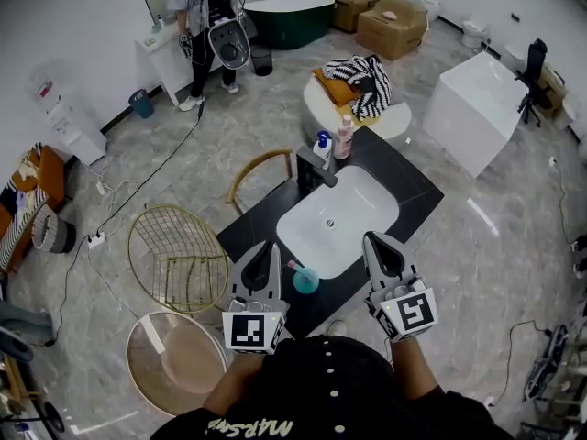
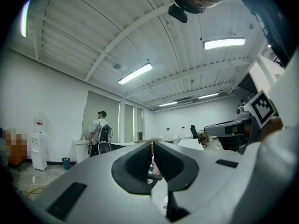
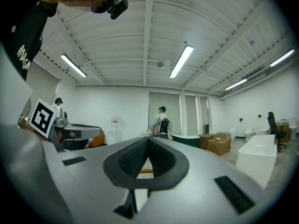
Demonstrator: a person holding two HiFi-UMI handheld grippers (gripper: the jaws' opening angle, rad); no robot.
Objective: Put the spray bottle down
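In the head view a white bottle with a blue spray head (image 1: 321,145) stands upright at the far end of the black counter (image 1: 413,186), next to a pink bottle (image 1: 344,137) and behind the dark faucet (image 1: 314,169). My left gripper (image 1: 268,247) hovers over the counter's near left edge, shut and holding nothing. My right gripper (image 1: 377,240) hovers at the basin's near right side, also shut and empty. In the left gripper view the left gripper's (image 2: 152,146) jaw tips meet. In the right gripper view the right gripper's (image 3: 148,141) jaws are closed.
A white basin (image 1: 335,218) fills the counter's middle. A teal cup with a toothbrush (image 1: 305,280) stands between my grippers. Wire chairs (image 1: 176,250) stand to the left, and a wooden chair (image 1: 257,174) behind the counter. A person (image 1: 204,26) stands far back by a white cabinet.
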